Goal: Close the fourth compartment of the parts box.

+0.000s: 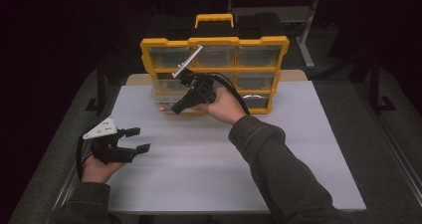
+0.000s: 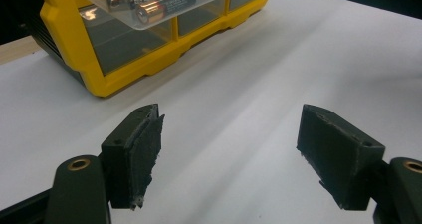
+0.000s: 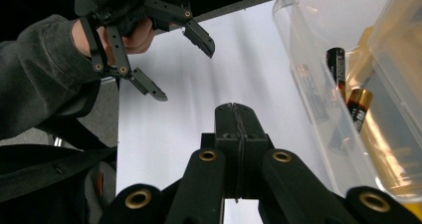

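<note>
A clear drawer (image 3: 348,84) holding AA batteries (image 3: 359,108) juts from the lower left of the yellow organizer case (image 1: 214,42) at the far side of the white counter (image 1: 298,149). The right claw (image 1: 175,109), pressed together and empty, sits just beside the drawer. The left claw (image 1: 138,140) hovers spread near the counter's left edge.

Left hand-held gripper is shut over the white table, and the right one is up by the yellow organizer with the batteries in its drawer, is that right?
Not quite. The left hand-held gripper is open: the left gripper view shows its jaws wide apart over the white table. The rest holds: the right hand-held gripper is by the yellow organizer, with batteries in its drawer.
</note>
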The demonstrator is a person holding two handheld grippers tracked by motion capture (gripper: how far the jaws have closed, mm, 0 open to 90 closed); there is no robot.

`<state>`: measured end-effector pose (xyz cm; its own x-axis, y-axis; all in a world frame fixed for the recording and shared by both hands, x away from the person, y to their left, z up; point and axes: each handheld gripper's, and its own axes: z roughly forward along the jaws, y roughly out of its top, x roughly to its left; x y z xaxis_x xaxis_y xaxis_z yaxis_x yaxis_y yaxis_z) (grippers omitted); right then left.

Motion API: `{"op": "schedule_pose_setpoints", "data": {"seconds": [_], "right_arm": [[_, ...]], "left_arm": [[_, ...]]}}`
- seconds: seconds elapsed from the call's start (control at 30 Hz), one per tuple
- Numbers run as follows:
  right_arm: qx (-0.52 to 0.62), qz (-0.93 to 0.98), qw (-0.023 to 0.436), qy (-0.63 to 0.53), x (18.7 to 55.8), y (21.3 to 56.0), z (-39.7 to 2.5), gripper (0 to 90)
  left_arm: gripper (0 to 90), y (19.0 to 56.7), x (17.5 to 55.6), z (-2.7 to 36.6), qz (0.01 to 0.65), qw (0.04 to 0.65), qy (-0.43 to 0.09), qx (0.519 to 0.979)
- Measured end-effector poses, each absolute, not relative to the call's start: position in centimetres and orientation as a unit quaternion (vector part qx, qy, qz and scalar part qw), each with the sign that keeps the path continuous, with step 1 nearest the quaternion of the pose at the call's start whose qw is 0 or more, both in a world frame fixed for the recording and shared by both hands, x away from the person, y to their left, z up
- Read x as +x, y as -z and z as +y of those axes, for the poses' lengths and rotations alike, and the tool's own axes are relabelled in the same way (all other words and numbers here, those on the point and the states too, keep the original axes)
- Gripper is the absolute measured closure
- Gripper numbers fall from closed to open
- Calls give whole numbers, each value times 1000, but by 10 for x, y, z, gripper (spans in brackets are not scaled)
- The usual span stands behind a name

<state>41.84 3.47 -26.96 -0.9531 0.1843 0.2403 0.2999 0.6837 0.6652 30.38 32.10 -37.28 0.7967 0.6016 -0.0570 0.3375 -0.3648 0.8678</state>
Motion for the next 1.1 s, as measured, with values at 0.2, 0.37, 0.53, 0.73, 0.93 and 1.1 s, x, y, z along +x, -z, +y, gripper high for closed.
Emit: {"op": "schedule_pose_setpoints", "data": {"seconds": [0.2, 0.37, 0.53, 0.73, 0.93, 1.1], "right_arm": [[-131, -919, 73, 365, 417, 277, 40, 890], [-128, -923, 65, 356, 416, 280, 46, 890], [-130, -927, 55, 348, 417, 281, 50, 890], [-136, -927, 41, 347, 420, 275, 53, 891], [-143, -927, 28, 344, 422, 274, 55, 891], [-154, -927, 18, 341, 424, 273, 53, 891]], "left_arm": [[252, 373, 304, 320, 290, 484, -135, 815], [252, 373, 303, 319, 292, 487, -135, 812], [252, 373, 303, 319, 292, 486, -135, 813], [252, 373, 303, 320, 291, 483, -136, 814], [252, 373, 303, 320, 291, 484, -137, 814], [252, 373, 303, 320, 292, 482, -136, 814]]}}
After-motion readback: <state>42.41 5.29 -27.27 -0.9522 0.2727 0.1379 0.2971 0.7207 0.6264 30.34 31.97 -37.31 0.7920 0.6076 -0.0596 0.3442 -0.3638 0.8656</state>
